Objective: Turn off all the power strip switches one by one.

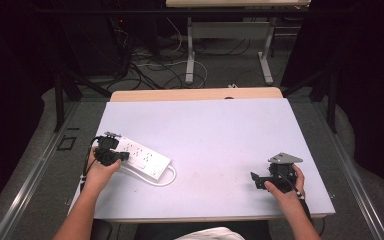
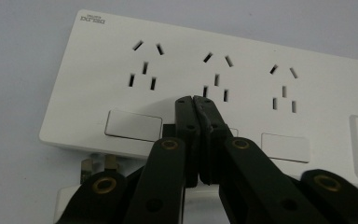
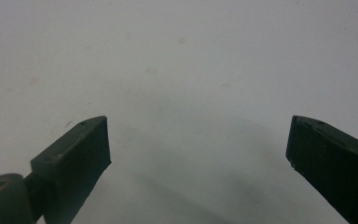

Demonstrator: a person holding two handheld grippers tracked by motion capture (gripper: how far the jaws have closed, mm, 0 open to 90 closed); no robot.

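Left gripper (image 2: pixel 194 99) pressed together over white power strip (image 2: pixel 242 84), right gripper (image 3: pixel 198 140) wide, holding nothing

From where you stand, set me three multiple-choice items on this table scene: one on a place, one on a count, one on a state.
1. Where does the power strip lie on the table?
A. Near the person's left hand
B. Near the person's right hand
C. At the far edge

2. How many socket groups show on the power strip in the left gripper view?
A. One
B. Three
C. Six

3. How do the jaws of the left hand-held gripper stand?
A. Wide apart
B. Closed on a cable
C. Shut, with nothing between them

Answers: 1 A, the high view shows it by the left hand. 2 B, three sets of slots run along the strip. 3 C, the two tips meet over the strip, while the right hand-held gripper is open over bare table.
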